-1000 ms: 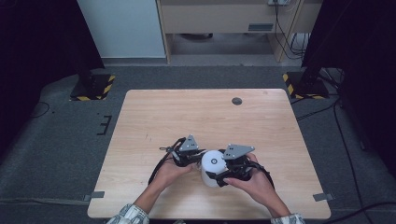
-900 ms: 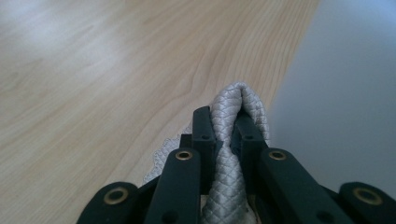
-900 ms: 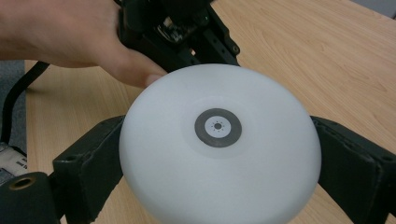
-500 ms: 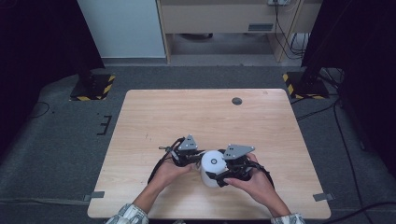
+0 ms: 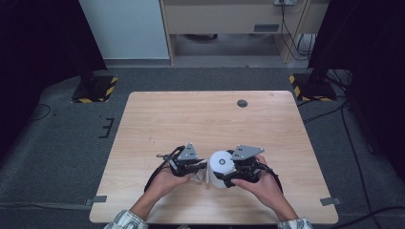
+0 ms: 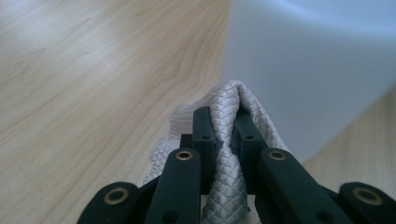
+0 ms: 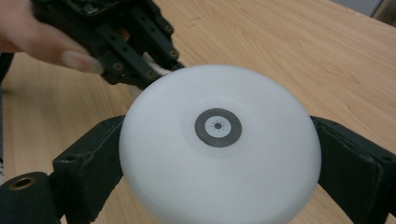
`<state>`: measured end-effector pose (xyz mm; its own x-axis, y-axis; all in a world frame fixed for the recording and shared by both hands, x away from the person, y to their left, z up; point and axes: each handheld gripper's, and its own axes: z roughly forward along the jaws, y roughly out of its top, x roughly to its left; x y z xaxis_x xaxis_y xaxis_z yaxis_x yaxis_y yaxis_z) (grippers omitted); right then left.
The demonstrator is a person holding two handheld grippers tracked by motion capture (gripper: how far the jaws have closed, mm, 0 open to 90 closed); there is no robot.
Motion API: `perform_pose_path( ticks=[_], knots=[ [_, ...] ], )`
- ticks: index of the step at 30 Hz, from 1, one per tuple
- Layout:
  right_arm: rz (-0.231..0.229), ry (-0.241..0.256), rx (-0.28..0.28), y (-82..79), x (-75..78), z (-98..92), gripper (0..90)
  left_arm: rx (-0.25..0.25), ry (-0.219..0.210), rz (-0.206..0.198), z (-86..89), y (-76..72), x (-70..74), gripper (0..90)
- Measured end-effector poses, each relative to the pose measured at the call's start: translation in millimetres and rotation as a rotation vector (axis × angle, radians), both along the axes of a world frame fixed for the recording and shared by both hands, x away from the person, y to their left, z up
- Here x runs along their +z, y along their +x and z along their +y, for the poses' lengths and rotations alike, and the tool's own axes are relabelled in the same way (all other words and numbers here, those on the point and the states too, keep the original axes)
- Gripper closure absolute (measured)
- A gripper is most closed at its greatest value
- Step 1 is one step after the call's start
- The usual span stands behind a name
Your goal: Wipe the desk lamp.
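Roll of white paper towel [image 5: 221, 168]: stands near the table's [image 5: 200, 119] front edge, long axis upright, core end facing up. Right gripper [image 5: 234, 171]: jaws spread wide, clamped on the roll's two sides. Left gripper [image 5: 203, 166]: jaws nearly closed, pinching the quilted loose sheet [image 6: 233, 140] just beside the roll.

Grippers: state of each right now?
Left gripper: shut on the sheet pulled from the roll.
Right gripper: shut on the paper roll, a jaw on each side.
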<state>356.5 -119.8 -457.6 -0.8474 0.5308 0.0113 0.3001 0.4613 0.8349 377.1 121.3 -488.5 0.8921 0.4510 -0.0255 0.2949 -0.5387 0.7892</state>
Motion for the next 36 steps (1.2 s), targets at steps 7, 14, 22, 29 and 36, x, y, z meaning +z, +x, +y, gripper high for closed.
perform_pose_path(
  ticks=[7,14,22,29,36],
  knots=[
    [-0.001,0.001,-0.029,2.5,-0.3,-5.4,9.2,-0.067,0.034,0.016,-1.3,-12.8,-1.8,82.1],
    [-0.001,0.003,-0.011,0.8,-0.6,-4.8,9.2,-0.010,-0.012,-0.005,1.0,-2.8,0.5,82.2],
    [-0.001,0.006,0.022,-2.0,-0.8,1.5,9.2,0.031,-0.039,-0.033,-3.3,9.3,2.4,82.2],
    [-0.004,0.003,0.040,-2.6,-0.4,2.4,9.2,0.048,-0.008,-0.030,-15.3,17.8,-8.4,82.2],
    [-0.001,0.004,0.033,-1.7,-0.2,1.7,9.2,0.031,0.027,-0.012,-10.9,14.2,-13.2,82.3]
  ],
)
